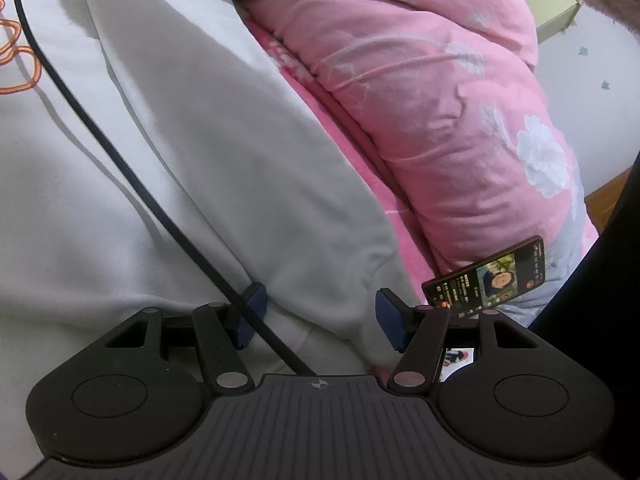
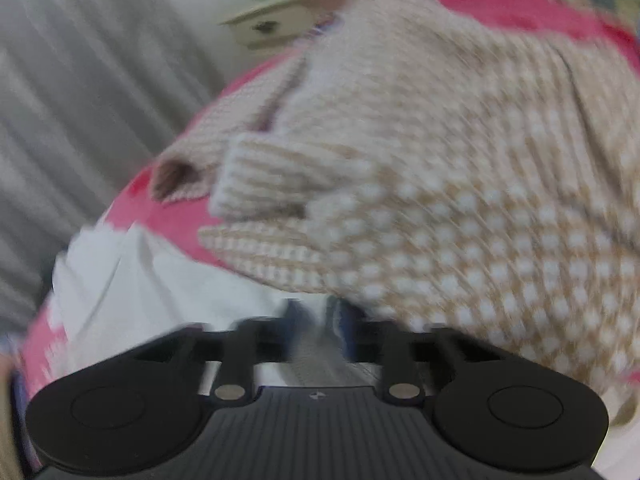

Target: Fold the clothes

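- From the left wrist view, the left tool (image 1: pixel 318 316) hovers low over a white sweatshirt (image 1: pixel 192 152) spread across a bed, its two blue-padded fingers (image 1: pixel 390 318) standing apart.
- A rounded fold of the white sweatshirt lies between those fingers, but the pads do not press on it, so the left tool is open and grips nothing.
- A black cable (image 1: pixel 120 156) runs diagonally over the sweatshirt from the top left down to the tool's body.
- An orange outline print (image 1: pixel 18 64) shows on the sweatshirt at the far left edge.
- To the right of the sweatshirt lies a pink quilt with white flowers (image 1: pixel 440 100), bunched into a thick roll on a pink bed sheet (image 1: pixel 360 160).
- A phone (image 1: pixel 486 278) with a lit screen rests tilted against the quilt, just beside the right finger.
- The right wrist view is blurred by motion.
- In it, the right tool (image 2: pixel 316 328) has its fingers drawn close together, closed; whether fabric is caught between them cannot be told.
- Just ahead of it lies a beige knitted sweater with white dots (image 2: pixel 460 200), one ribbed cuff (image 2: pixel 280 176) folded across its front.
- The sweater rests on the red-pink bed sheet (image 2: pixel 172 216), with a white garment (image 2: pixel 152 284) beside it at lower left.
- A grey curtain (image 2: pixel 80 100) hangs behind.
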`<state>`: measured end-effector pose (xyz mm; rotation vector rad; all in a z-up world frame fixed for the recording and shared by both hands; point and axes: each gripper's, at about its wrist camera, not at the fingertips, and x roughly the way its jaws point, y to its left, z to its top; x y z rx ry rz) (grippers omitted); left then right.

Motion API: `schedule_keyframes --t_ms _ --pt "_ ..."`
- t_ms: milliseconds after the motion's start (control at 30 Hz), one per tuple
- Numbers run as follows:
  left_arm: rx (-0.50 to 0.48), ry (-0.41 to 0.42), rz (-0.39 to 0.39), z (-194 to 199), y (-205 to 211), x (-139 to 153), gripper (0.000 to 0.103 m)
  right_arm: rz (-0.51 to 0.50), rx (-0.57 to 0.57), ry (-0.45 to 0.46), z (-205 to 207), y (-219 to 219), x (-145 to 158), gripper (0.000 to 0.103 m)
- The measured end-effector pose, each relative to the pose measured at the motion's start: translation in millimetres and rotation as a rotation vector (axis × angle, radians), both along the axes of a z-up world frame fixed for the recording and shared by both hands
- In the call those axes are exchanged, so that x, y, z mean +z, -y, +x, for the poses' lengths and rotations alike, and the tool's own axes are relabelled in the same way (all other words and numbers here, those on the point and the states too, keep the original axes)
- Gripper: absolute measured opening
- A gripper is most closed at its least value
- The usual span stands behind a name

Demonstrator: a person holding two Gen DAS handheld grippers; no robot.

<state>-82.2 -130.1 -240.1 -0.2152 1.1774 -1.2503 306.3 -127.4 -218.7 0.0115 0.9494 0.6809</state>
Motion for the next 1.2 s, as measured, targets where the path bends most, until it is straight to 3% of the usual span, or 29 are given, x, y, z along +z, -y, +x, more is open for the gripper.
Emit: schedule_keyframes --t_ms 133,267,333,433,467,500,633,800,1067,1200 --pt "-0.001 0.002 -0.002 -0.1 -0.3 -0.4 0.061 -0.121 0.062 0.341 -40.6 -17.1 10.0 0.005" --pt "-0.002 0.013 0.003 -1.3 0.9 0.3 0.061 -0.297 0.096 0.509 -54.0 -39.2 -10.7 0.007" --pt "-0.002 0.02 0.004 -2.4 1.0 0.8 0.061 -0.332 0.082 0.535 -54.7 -41.1 -13.1 0.012" --pt "0.002 0.021 0.005 -3.0 0.7 1.4 0.061 -0.236 0.001 0.548 -53.9 -29.0 5.3 0.026" --pt "0.003 0.02 0.005 -2.9 0.7 1.5 0.061 -0.192 -0.034 0.551 -53.8 -22.1 13.9 0.04" --pt "0.004 0.019 0.006 -2.9 0.7 1.6 0.061 -0.15 -0.07 0.554 -54.1 -12.9 24.4 0.046" --pt "0.008 0.016 0.009 -3.1 1.1 1.8 0.061 -0.079 -0.137 0.558 -58.7 22.1 62.1 0.046" --pt "0.029 0.004 0.017 -3.1 -0.8 8.2 0.062 -0.116 -0.18 0.582 -87.5 66.7 99.1 0.046" --pt "-0.028 0.058 -0.008 -22.5 -25.0 42.1 0.067 -0.141 -0.297 0.662 -163.0 139.9 156.7 0.046" --pt "0.051 0.096 0.023 -28.1 -57.2 62.7 0.069 -0.094 -0.368 0.717 -211.1 174.3 191.7 0.046"
